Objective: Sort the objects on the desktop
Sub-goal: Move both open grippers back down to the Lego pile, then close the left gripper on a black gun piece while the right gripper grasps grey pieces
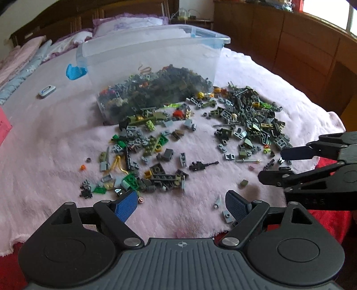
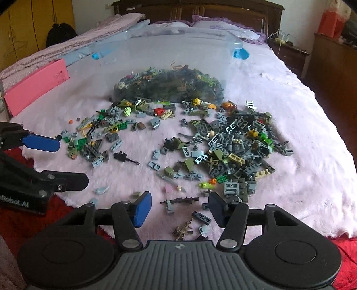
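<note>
Both the left gripper (image 1: 180, 204) and the right gripper (image 2: 179, 208) hover wide open and empty at the blanket's (image 1: 44, 156) near edge, ready to pick bricks (image 2: 234, 145) scattered before the clear box (image 1: 154, 67), where sorted ones probably go.

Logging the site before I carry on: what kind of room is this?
Most likely a bedroom: the bricks lie on a pink blanket over a bed, with pillows and a wooden headboard behind.
</note>
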`<act>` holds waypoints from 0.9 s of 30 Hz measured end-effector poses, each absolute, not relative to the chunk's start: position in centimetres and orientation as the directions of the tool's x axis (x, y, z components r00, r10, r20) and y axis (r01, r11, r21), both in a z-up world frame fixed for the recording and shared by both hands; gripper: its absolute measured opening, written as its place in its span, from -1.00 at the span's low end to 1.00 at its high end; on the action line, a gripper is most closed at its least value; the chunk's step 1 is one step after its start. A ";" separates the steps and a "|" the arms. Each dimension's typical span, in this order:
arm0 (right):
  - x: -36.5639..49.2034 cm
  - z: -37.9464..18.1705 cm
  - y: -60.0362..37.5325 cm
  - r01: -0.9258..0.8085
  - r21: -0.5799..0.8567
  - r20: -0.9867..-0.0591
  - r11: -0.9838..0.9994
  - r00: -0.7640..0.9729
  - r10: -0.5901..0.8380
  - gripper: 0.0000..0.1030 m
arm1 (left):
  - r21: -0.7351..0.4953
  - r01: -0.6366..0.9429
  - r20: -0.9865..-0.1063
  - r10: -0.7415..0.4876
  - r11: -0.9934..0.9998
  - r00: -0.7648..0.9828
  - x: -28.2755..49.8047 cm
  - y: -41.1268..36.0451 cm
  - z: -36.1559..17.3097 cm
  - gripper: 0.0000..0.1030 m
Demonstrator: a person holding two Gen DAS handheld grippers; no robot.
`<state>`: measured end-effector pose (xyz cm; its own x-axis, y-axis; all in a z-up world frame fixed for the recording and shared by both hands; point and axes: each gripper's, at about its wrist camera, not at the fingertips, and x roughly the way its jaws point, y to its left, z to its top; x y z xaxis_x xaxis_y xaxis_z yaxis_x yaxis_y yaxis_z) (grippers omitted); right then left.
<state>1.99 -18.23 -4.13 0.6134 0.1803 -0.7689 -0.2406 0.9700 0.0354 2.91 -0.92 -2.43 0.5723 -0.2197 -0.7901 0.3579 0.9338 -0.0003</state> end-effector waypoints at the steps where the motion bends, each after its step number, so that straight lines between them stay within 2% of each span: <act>1: 2.1 -4.3 -18.1 -0.242 0.033 -0.770 0.970 0.612 0.179 0.15 | 0.001 0.356 -0.791 -0.217 0.934 0.572 2.9 -0.9 -2.4 0.67; 6: 2.5 -5.2 -17.7 -0.249 0.016 -0.771 0.968 0.614 0.170 0.12 | -0.010 0.362 -0.785 -0.231 0.932 0.575 2.9 -1.1 -2.3 0.67; 8: 2.6 -5.3 -17.7 -0.254 0.017 -0.768 0.967 0.615 0.176 0.05 | -0.015 0.365 -0.782 -0.238 0.931 0.576 2.9 -1.2 -2.2 0.67; 10: 2.6 -5.4 -17.8 -0.256 0.027 -0.771 0.966 0.610 0.183 -0.13 | -0.019 0.368 -0.779 -0.245 0.930 0.578 2.9 -1.2 -2.1 0.64; 15: 2.3 -5.5 -17.8 -0.260 0.028 -0.768 0.965 0.612 0.187 -0.13 | -0.024 0.392 -0.758 -0.272 0.920 0.593 3.4 -2.3 -1.7 0.50; 18: 1.9 -5.6 -17.9 -0.260 0.025 -0.767 0.965 0.614 0.185 -0.13 | -0.075 0.404 -0.766 -0.312 0.912 0.562 4.7 -3.3 -2.1 0.20; 21: 1.6 -5.7 -18.1 -0.261 0.025 -0.765 0.965 0.617 0.186 -0.13 | -0.109 0.413 -0.776 -0.337 0.904 0.533 5.7 -4.7 -3.1 0.16; 27: 1.3 -5.9 -18.2 -0.266 0.020 -0.756 0.964 0.626 0.188 -0.13 | -0.045 0.372 -0.797 -0.258 0.927 0.546 6.7 -6.7 -5.1 0.17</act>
<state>1.28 -18.17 -5.87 0.6264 0.1884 -0.7564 -0.2660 0.9638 0.0198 6.68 -6.70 -5.15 0.5458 -0.2575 -0.7974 0.3723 0.9270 -0.0446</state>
